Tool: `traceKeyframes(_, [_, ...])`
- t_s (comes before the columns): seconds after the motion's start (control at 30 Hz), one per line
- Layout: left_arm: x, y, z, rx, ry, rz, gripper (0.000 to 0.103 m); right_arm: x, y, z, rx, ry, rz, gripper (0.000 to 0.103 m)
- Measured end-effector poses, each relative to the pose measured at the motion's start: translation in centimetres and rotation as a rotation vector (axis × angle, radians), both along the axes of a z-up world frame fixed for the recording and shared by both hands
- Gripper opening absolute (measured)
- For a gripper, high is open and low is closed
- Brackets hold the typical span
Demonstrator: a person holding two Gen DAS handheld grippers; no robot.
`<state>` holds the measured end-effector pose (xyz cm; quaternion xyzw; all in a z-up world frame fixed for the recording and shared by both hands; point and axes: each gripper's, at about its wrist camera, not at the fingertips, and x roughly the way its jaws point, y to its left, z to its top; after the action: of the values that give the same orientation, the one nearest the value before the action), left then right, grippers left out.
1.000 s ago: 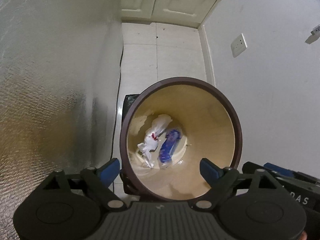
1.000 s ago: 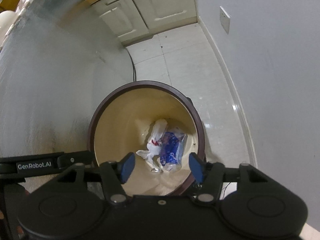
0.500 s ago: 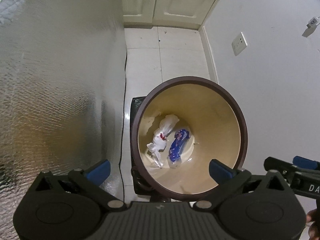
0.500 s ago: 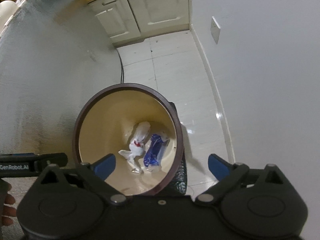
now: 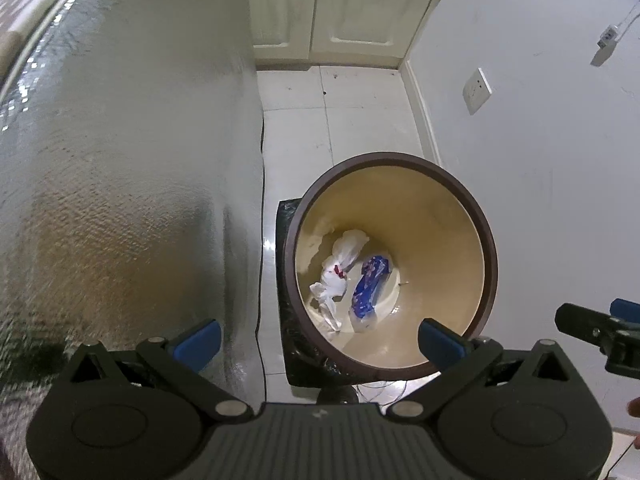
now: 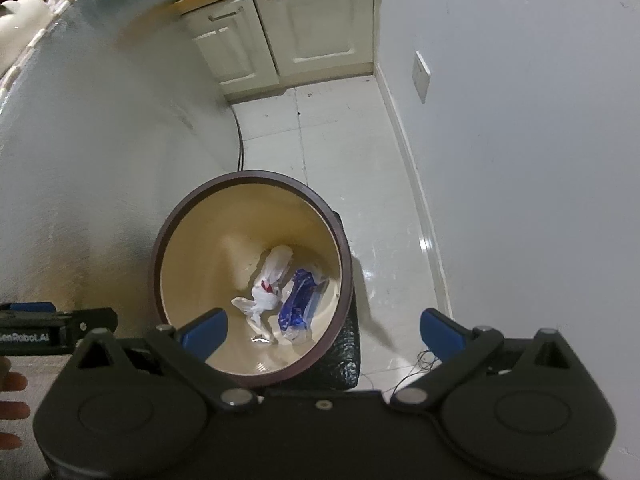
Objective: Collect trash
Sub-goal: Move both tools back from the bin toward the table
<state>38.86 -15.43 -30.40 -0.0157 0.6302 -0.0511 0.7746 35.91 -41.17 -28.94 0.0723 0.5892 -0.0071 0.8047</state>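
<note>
While both tongs are hanging over the bin | left tongs (image 5: 318, 340) and right tongs (image 6: 324, 330) are gaping wide, gripping nothing | white bag (image 5: 340, 268) and blue wrapper (image 5: 370, 286) are lying at the bottom of the bin (image 5: 490, 248) | risk: spread fingers are sitting near the rim and could be knocking the bin over against the wall (image 5: 560, 160).

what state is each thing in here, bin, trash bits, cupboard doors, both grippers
round brown-rimmed cream bin: upright, unlidded
white crumpled plastic bag: lying on bin bottom
blue printed wrapper: lying on bin bottom beside the bag
cream cupboard doors: closed
left gripper: open, empty
right gripper: open, empty
</note>
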Motion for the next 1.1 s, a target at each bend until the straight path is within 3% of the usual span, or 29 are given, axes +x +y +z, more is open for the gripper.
traceKeyframes(0.33, [-3.0, 0.4, 3.7, -0.034, -0.077, -0.001, 0.103, -3.2, 0.4, 3.2, -0.024, -0.081, 0.0, 0.103])
traceKeyframes(1.1, [-14.6, 5.1, 19.6, -0.186, -0.426, 0.021, 0.103, -12.9, 4.6, 16.0, -0.028, -0.37, 0.036, 0.103])
